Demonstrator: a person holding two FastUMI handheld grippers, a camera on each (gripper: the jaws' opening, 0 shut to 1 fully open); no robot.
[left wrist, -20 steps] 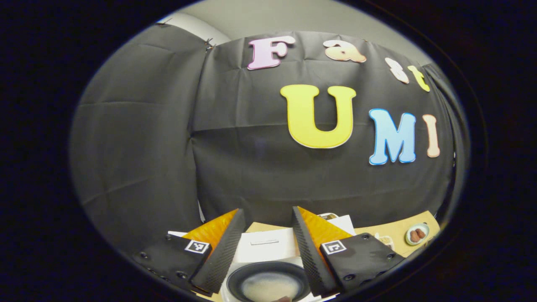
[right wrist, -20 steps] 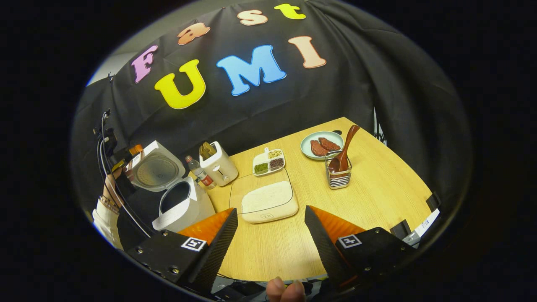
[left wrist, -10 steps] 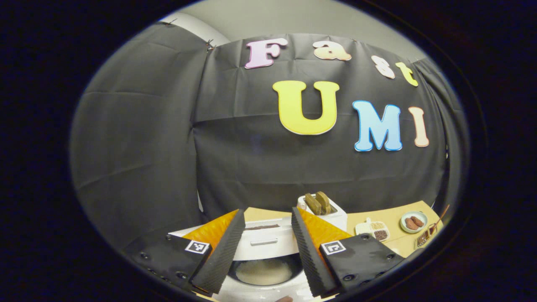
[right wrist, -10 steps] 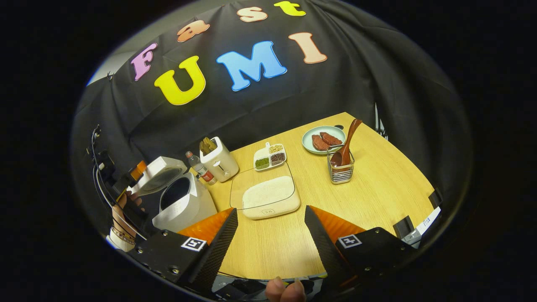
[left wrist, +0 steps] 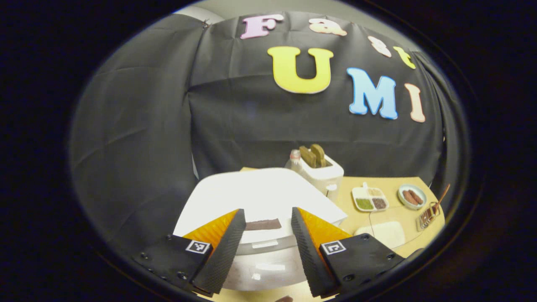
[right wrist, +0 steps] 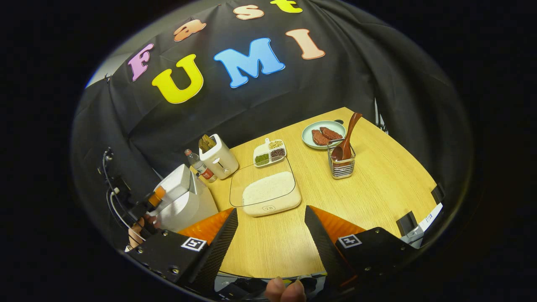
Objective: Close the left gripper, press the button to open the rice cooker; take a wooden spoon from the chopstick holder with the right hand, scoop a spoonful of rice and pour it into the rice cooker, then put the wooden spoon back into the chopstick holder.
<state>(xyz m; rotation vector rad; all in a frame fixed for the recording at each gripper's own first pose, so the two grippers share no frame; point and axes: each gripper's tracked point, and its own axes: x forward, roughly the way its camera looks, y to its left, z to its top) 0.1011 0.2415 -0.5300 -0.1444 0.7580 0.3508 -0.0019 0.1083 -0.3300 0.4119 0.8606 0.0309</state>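
L hand-held gripper (left wrist: pixel 264 247) spread over rice cooker (left wrist: pixel 260 209), R hand-held gripper (right wrist: pixel 270 243) spread, wooden spoon (right wrist: pixel 346 142) in holder (right wrist: pixel 340 165)

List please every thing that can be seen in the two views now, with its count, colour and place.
rice cooker: one, white, lid down, far left of table
table: one, light wood
bottle: one, clear with red label, between cooker and toaster
toaster: one, cream, brown slices in slots, behind the rice tray
rice tray: one, cream, white rice inside, table centre
divided dish: one, white, green and dark grains, behind tray
plate: one, pale green, brown pieces on it, far right
chopstick holder: one, wire metal, near plate
wooden spoon: one, dark brown, standing in holder
left gripper: open, over cooker lid
right gripper: open, above table
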